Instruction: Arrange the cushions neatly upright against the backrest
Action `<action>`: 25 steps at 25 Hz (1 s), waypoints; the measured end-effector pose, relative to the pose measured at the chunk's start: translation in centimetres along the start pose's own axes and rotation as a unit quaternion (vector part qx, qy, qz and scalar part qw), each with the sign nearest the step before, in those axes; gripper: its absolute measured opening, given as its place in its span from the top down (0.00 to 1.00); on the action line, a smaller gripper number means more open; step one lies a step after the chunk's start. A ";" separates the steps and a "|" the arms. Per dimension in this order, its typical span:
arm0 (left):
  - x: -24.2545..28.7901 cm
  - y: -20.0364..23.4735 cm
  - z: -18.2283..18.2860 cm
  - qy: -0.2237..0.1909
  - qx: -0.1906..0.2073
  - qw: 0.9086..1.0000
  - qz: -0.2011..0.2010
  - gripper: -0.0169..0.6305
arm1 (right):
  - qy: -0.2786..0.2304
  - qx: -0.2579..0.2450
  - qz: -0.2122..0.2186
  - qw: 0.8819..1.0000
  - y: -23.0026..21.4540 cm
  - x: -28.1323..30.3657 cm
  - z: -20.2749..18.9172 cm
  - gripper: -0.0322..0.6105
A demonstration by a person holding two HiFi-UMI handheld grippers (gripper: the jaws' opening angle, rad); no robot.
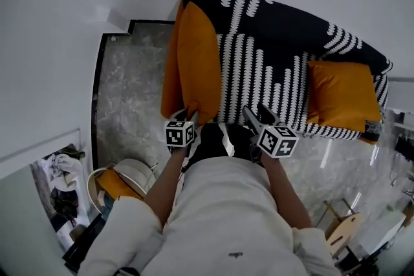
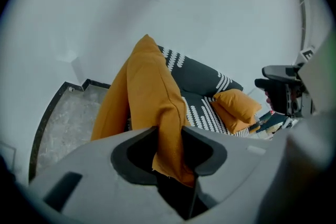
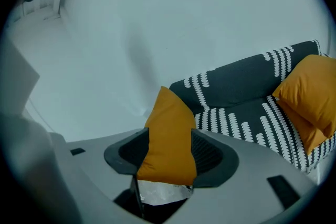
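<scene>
Half closed, the left hand-held gripper [image 2: 170, 131] pinches the near corner of the orange cushion [image 1: 199, 55] standing on edge at the left end of the sofa [image 1: 259, 74], while the right hand-held gripper [image 3: 169, 135] gapes wide, holding nothing, by bare seat stretching to a second cushion [image 1: 339, 95].

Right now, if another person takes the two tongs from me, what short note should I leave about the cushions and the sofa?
Left tongs: the near corner of the left cushion is between them; whether the pads press on it I cannot tell.
Right tongs: wide apart and empty, over the seat; that cushion only lines up beyond them.
Right cushion: tilted at the sofa's right end, nothing touching it.
Done: nothing yet; neither cushion looks upright against the backrest.
Left to do: stand both cushions against it, probably the left one first.
</scene>
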State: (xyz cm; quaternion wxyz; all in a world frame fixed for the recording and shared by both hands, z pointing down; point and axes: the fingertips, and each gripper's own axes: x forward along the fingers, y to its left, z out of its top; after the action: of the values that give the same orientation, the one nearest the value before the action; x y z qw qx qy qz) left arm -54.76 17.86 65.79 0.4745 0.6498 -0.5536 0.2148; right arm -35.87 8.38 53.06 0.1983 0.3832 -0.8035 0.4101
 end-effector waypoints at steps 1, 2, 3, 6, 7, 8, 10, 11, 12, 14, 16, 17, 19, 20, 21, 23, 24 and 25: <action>-0.4 0.7 0.2 -0.004 0.001 1.000 0.005 0.76 | -0.001 0.001 0.000 1.000 0.4 0.2 0.0 0.57; -0.9 1.5 0.5 -0.008 0.003 1.000 0.010 0.78 | -0.002 0.002 0.001 1.000 0.7 0.3 -0.1 0.57; -1.3 2.4 0.7 -0.012 0.006 1.000 0.017 0.79 | -0.002 0.002 0.002 1.000 1.1 0.4 -0.2 0.57; -2.2 5.6 1.0 -0.016 0.012 0.999 0.038 0.81 | 0.003 0.004 0.002 1.000 1.8 0.6 -1.0 0.58; -2.5 6.7 0.9 -0.014 0.012 0.999 0.046 0.81 | 0.006 0.004 0.000 1.000 1.9 0.6 -1.3 0.58; -2.7 7.8 0.7 -0.013 0.011 0.998 0.055 0.81 | 0.008 0.003 -0.001 1.000 2.1 0.6 -1.6 0.59; -3.0 9.6 0.2 -0.011 0.006 0.998 0.069 0.81 | 0.011 0.000 -0.004 1.000 2.3 0.3 -2.2 0.59; -3.0 10.2 0.0 -0.011 0.001 0.997 0.072 0.81 | 0.012 -0.001 -0.005 1.000 2.3 0.1 -2.4 0.59; -2.9 10.6 -0.1 -0.011 -0.004 0.997 0.073 0.80 | 0.012 0.000 -0.007 1.000 2.2 0.0 -2.6 0.59; -2.6 10.9 -0.3 -0.007 -0.010 0.997 0.074 0.76 | 0.014 0.003 -0.010 1.000 1.8 -0.4 -3.1 0.59; -2.5 10.6 -0.4 -0.002 -0.008 0.997 0.074 0.70 | 0.015 0.006 -0.013 1.000 1.3 -0.9 -3.7 0.59; -2.5 10.4 -0.5 -0.001 -0.008 0.997 0.071 0.67 | 0.015 0.007 -0.014 1.000 1.2 -1.0 -4.0 0.59; -2.8 9.9 -0.7 -0.001 -0.009 0.998 0.065 0.59 | 0.012 0.008 -0.011 1.000 1.0 -1.3 -4.3 0.59; -3.1 9.7 -0.8 -0.003 -0.009 0.998 0.066 0.57 | 0.010 0.008 -0.009 1.000 0.9 -1.3 -4.4 0.59; -3.6 9.5 -0.8 -0.007 -0.009 0.998 0.069 0.55 | 0.008 0.007 -0.006 1.000 0.9 -1.4 -4.4 0.59; -4.8 9.1 -1.1 -0.016 -0.014 0.997 0.079 0.55 | 0.001 0.006 0.002 1.000 0.9 -1.8 -4.4 0.59; -5.5 8.9 -1.4 -0.021 -0.019 0.996 0.085 0.55 | -0.003 0.006 0.006 1.000 0.9 -2.1 -4.3 0.59; -6.1 8.5 -1.7 -0.024 -0.025 0.995 0.091 0.55 | -0.007 0.006 0.010 1.000 0.7 -2.6 -4.3 0.59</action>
State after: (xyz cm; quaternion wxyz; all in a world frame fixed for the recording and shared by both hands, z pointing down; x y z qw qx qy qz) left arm -63.98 22.99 64.88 0.4554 0.5897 -0.6270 0.2276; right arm -34.79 13.28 53.55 0.1864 0.3794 -0.8062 0.4139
